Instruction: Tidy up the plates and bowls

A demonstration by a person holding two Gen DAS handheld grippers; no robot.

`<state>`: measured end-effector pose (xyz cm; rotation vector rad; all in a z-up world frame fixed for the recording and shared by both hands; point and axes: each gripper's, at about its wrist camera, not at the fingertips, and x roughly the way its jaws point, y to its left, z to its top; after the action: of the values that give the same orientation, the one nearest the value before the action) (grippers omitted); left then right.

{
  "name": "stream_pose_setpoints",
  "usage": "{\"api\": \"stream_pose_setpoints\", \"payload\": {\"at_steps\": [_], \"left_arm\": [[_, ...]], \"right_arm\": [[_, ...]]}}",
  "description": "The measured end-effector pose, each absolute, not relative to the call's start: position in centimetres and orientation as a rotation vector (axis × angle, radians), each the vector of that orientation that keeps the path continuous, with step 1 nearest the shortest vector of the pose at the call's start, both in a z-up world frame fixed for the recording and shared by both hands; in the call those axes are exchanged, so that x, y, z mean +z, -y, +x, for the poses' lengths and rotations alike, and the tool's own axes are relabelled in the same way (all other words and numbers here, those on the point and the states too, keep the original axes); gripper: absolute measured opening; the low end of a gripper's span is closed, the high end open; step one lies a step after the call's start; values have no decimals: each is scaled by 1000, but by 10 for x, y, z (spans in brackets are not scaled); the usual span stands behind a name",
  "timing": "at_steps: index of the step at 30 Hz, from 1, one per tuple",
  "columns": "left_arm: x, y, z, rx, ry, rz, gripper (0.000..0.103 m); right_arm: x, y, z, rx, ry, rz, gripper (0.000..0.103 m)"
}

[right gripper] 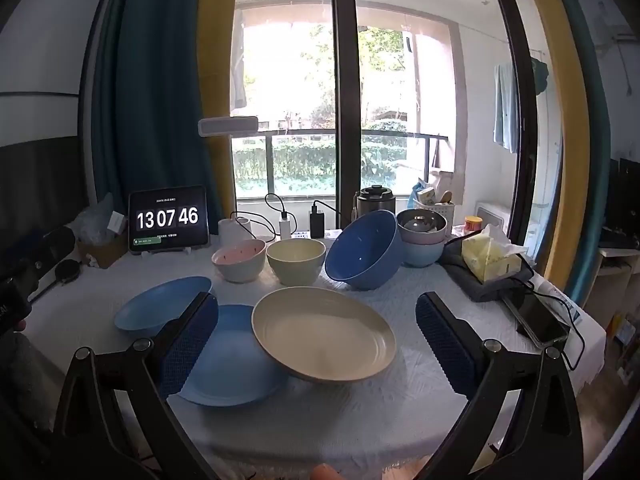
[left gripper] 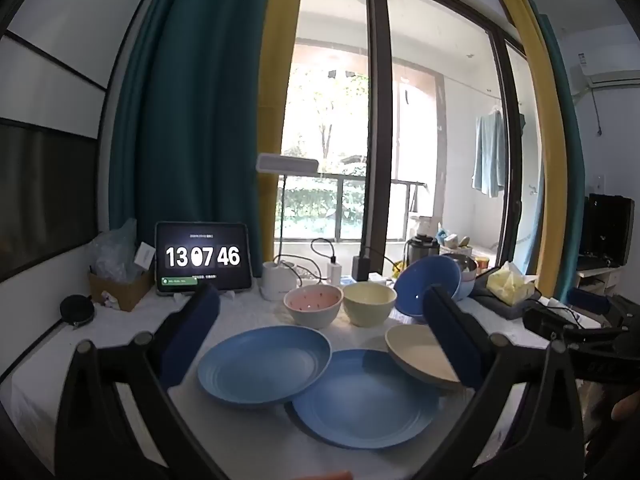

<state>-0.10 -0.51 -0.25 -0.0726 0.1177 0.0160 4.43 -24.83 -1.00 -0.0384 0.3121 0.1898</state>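
**Plates overlapped, both claws empty**

White-clothed table (right gripper: pixel 400 408) before me. My right gripper (right gripper: pixel 316 340), jaws apart, faces the cream plate (right gripper: pixel 324 336) tilted on a blue plate (right gripper: pixel 228 376); left gripper (left gripper: pixel 320 340), also apart, sits farther left.

Each handheld tool, the left gripper (left gripper: pixel 320 320) and the right gripper (right gripper: pixel 318 322), shows glossy black arms with round silver screws behind two fingers (right gripper: pixel 444 340) faced inside with ribbed dark-blue pads (left gripper: pixel 192 332).
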Motion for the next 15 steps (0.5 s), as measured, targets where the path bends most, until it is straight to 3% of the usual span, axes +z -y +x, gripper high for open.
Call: {"api": "stream_pose_setpoints", "payload": {"at_steps": [15], "left_arm": [[-2, 5, -1, 16, -121, -72, 102]], "right_arm": [[-10, 250, 45, 188, -310, -35, 101]]}}
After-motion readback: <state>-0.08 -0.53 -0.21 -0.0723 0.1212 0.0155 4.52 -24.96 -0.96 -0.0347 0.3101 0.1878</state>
